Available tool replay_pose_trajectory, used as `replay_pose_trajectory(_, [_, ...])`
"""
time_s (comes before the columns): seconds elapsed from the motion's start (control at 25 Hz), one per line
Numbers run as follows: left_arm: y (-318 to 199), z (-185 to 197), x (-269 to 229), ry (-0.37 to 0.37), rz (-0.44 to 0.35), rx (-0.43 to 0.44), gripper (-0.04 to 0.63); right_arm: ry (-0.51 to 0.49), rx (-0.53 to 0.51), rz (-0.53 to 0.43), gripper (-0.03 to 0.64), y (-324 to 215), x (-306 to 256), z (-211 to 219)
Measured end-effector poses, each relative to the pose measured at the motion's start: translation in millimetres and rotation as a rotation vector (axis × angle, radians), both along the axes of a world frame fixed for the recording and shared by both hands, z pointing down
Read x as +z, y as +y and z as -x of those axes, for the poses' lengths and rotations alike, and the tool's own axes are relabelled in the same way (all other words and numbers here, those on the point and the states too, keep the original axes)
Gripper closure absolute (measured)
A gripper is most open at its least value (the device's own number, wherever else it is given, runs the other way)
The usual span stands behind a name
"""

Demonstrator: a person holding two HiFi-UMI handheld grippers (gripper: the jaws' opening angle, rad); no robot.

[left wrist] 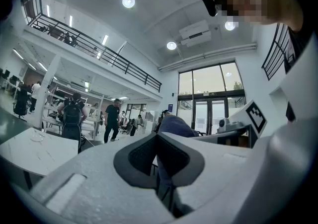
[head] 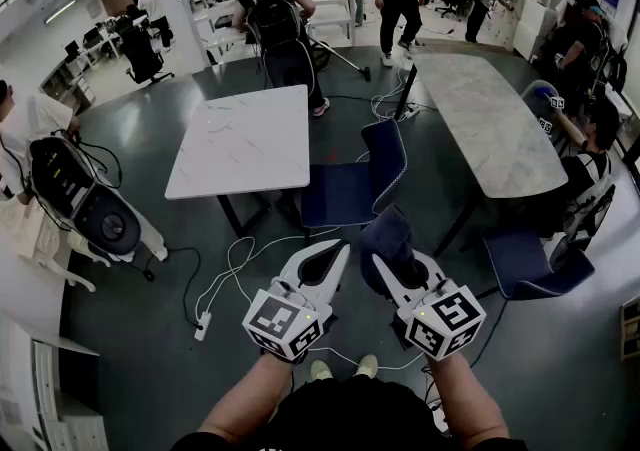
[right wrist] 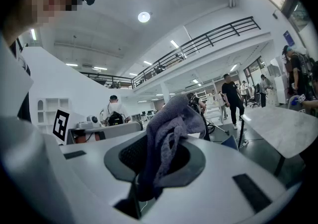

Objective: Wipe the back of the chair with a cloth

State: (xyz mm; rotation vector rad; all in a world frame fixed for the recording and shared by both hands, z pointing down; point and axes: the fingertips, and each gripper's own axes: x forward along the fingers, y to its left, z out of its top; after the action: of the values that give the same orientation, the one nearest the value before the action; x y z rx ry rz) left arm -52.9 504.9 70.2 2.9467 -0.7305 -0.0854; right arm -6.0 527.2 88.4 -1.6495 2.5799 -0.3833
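Note:
A blue chair (head: 340,196) stands between two tables, its curved back (head: 389,161) toward me. My right gripper (head: 386,265) is shut on a dark purple-blue cloth (head: 389,240), which bunches up over the jaw tips; in the right gripper view the cloth (right wrist: 170,121) hangs out of the closed jaws. Beside it, my left gripper (head: 337,252) is shut with nothing in it, jaws meeting at the tip (left wrist: 158,136). Both grippers hover side by side above the floor, short of the chair. The cloth (left wrist: 174,124) also shows behind the left jaws.
A white table (head: 245,139) is left of the chair, a long grey marble table (head: 490,114) right of it. A second blue chair (head: 527,264) stands at the right. Cables and a power strip (head: 203,325) lie on the floor. Several people stand around.

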Motion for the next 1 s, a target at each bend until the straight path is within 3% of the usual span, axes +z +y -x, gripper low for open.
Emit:
replay_pose_trajectory(0.4, [0, -29, 8, -0.004, 0.007, 0.007, 0.588, 0.000, 0.003, 0.004, 0.537, -1, 8, -27])
replay_pose_trajectory(0.64, [11, -24, 7, 0.005, 0.036, -0.011, 0.588, -0.068, -0.020, 0.008, 0.532, 15, 1, -38])
replay_pose_trajectory(0.84, [-2, -20, -12, 0.001, 0.026, -0.080, 0.588, -0.114, 0.049, -0.050, 0.532, 23, -27, -95])
replay_pose_trajectory(1.0, [-7, -27, -9, 0.006, 0.010, -0.104, 0.588, -0.148, 0.117, -0.046, 0.532, 21, -16, -135])
